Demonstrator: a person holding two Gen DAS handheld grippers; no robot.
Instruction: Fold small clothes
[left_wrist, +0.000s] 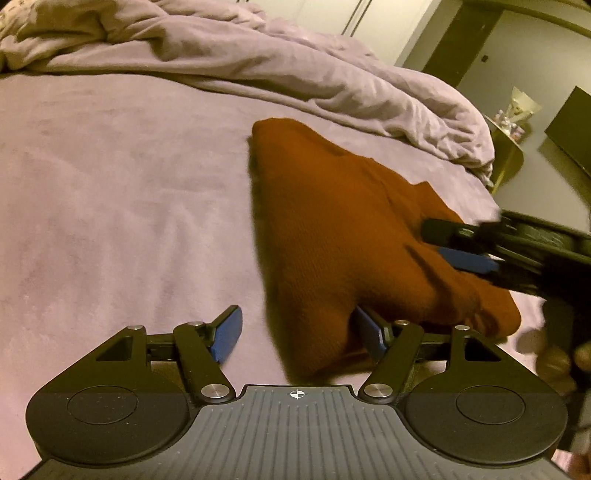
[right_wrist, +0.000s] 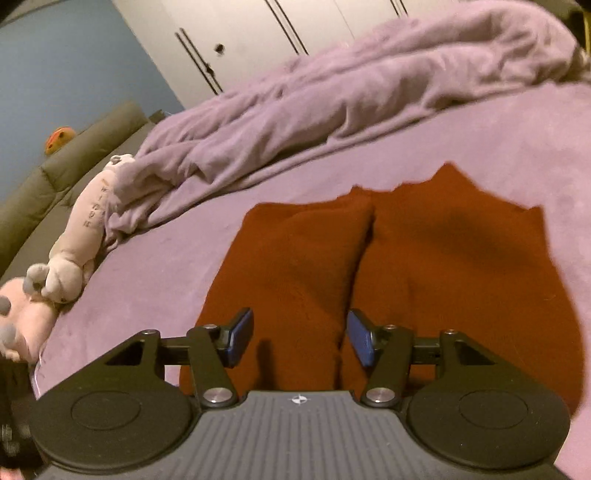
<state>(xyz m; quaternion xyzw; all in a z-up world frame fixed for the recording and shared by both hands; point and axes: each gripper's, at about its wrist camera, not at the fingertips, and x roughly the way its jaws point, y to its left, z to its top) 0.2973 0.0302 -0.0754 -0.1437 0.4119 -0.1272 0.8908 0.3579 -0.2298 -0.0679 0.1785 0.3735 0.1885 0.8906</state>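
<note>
Folding the rust-red knit garment (right_wrist: 424, 266) lying flat on the bed (left_wrist: 110, 203), on the side nearer the grippers from the bunched lilac duvet (left_wrist: 295, 70). Showing two folded-in panels meeting at a centre seam in the right wrist view, so judging the side folds done and a release or re-grip in hand. Hovering the right gripper (right_wrist: 301, 338) over the near edge of the garment, jaws apart, straddling the seam without pressing on the cloth; nothing clamped. Showing the same gripper in the left wrist view (left_wrist: 454, 243) above the garment's far-right portion. Holding the left gripper (left_wrist: 301, 334) at the garment's near corner, jaws wide apart, the left pad over bare sheet beside the garment, the right pad (left_wrist: 371, 332) at or touching the cloth edge, contact not resolvable; nothing gripped. Doing this step well, by judgement: lowering both jaws onto the near hem on either side of the seam, taking all layers together, closing fully before lifting, then carrying the hem toward the duvet side with both hands level to keep the edges aligned. Risking, otherwise, a pinch of the top layer only and the panels springing open. Lying clear of the garment, at the bed edge beyond it: a plush toy (right_wrist: 74, 240).
</note>
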